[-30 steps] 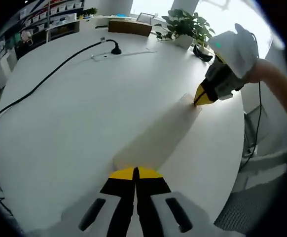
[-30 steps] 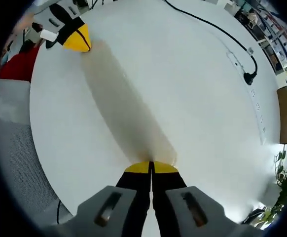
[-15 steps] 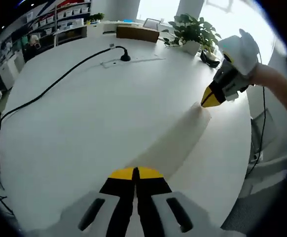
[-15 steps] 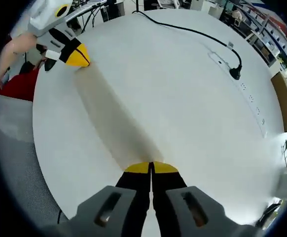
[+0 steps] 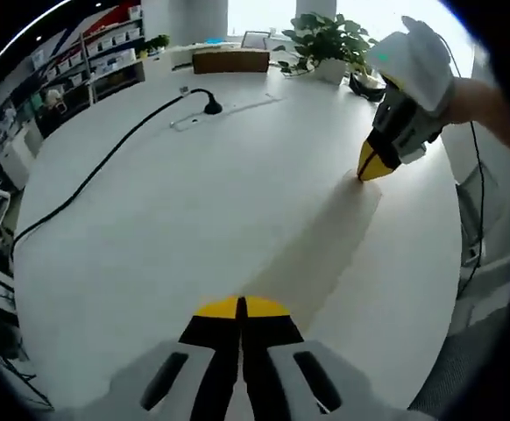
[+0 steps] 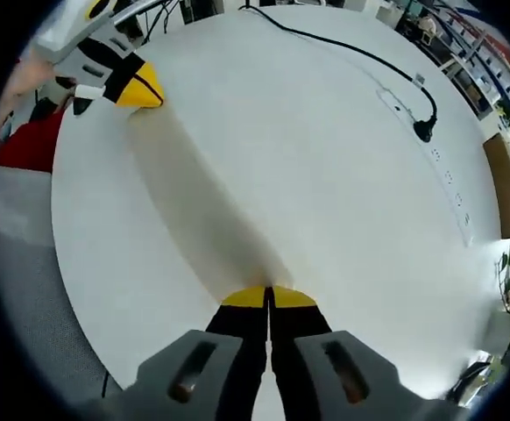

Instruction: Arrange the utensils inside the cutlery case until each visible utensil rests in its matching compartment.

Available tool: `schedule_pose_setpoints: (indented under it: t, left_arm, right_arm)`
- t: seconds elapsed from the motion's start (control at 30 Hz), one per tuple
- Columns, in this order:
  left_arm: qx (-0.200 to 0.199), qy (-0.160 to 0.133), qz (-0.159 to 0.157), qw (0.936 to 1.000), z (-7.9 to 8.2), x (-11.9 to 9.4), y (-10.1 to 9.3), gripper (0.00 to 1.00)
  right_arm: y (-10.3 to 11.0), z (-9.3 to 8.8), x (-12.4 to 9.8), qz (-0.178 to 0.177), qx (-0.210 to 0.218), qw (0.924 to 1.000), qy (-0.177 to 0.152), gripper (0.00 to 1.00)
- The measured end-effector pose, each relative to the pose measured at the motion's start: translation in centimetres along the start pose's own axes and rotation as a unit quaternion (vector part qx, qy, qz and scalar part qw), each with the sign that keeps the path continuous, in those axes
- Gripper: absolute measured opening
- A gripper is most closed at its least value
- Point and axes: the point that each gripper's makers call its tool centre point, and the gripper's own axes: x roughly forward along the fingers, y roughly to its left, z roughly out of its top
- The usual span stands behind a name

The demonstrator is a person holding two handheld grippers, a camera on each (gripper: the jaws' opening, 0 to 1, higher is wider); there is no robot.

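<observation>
Here, left gripper (image 5: 241, 306) low over white worktop (image 5: 194, 202), jaws together, right gripper (image 5: 371, 167) at 2 o'clock, tip down, jaws together, pale flat strip (image 5: 321, 250) spanning between both tips.

My left gripper (image 5: 241, 307) and right gripper (image 6: 268, 296) have yellow-tipped black jaws on grey bodies with slotted openings.

White round table (image 5: 194, 202) under bright window light; potted plant (image 5: 329, 35) at upper right, shelves (image 5: 88, 61) upper left
</observation>
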Motion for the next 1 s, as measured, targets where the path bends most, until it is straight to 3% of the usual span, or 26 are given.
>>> schedule_pose_setpoints:
  t: [0.07, 0.13, 0.17, 0.2, 0.27, 0.33, 0.37, 0.47, 0.6, 0.63, 0.73, 0.8, 0.87, 1.0]
  left_arm:
    - [0.003, 0.0, 0.007, 1.0, -0.2, 0.0, -0.1, 0.0]
    - [0.056, 0.002, 0.012, 0.9984, -0.2, -0.3, 0.2, 0.0]
    - [0.102, -0.018, 0.01, 0.9946, 0.5, -0.6, 0.1, 0.02]
    - [0.116, -0.029, 0.014, 0.9927, 0.9, -1.1, 0.2, 0.07]
    - [0.127, -0.047, -0.014, 0.9908, 1.2, -1.4, -0.5, 0.23]
    - [0.134, -0.066, -0.044, 0.9879, 1.5, -1.5, -1.2, 0.38]
    - [0.129, -0.07, -0.055, 0.9876, 1.4, -1.6, -1.6, 0.47]
    - [0.119, -0.077, -0.078, 0.9868, 1.2, -2.0, -1.9, 0.64]
    - [0.127, -0.081, -0.09, 0.9845, 1.0, -1.3, -2.1, 0.84]
    - [0.157, -0.068, -0.078, 0.9821, 0.5, -0.8, -1.7, 0.86]
    - [0.171, -0.047, -0.066, 0.982, -0.3, 0.3, -1.4, 0.72]
    - [0.19, -0.044, -0.068, 0.9785, -0.4, 0.8, -1.6, 0.7]
    - [0.214, -0.03, -0.072, 0.9737, -1.1, 1.2, -1.6, 0.68]
    - [0.216, -0.008, -0.087, 0.9724, -2.3, 1.6, -2.0, 0.46]
  right_arm:
    - [0.0, 0.0, 0.0, 0.002, -0.009, 0.9999, -0.01, 0.0]
    - [0.1, 0.3, -0.2, 0.007, -0.045, 0.9987, -0.024, 0.0]
    - [0.1, 0.9, -0.6, -0.007, -0.068, 0.9965, -0.048, 0.07]
    - [0.1, 1.3, -0.8, -0.013, -0.083, 0.9945, -0.062, 0.22]
    - [0.9, 1.9, -1.2, -0.001, -0.119, 0.9896, -0.08, 0.4]
    - [1.7, 2.5, -1.3, 0.012, -0.193, 0.9764, -0.095, 0.48]
    - [2.2, 2.2, -1.1, 0.025, -0.226, 0.9697, -0.089, 0.52]
    - [2.4, 1.7, -0.2, 0.028, -0.256, 0.9633, -0.074, 0.63]
    - [2.3, 0.9, 1.1, 0.036, -0.26, 0.9635, -0.051, 0.65]
    - [2.2, 0.8, 1.5, 0.037, -0.259, 0.964, -0.048, 0.66]
    - [2.6, 0.3, 2.0, 0.055, -0.262, 0.9627, -0.036, 0.65]
    - [3.2, 0.3, 2.1, 0.073, -0.247, 0.9653, -0.042, 0.64]
    - [3.0, 0.2, 2.2, 0.068, -0.25, 0.965, -0.04, 0.61]
    - [2.4, -0.2, 2.4, 0.043, -0.294, 0.9544, -0.029, 0.43]
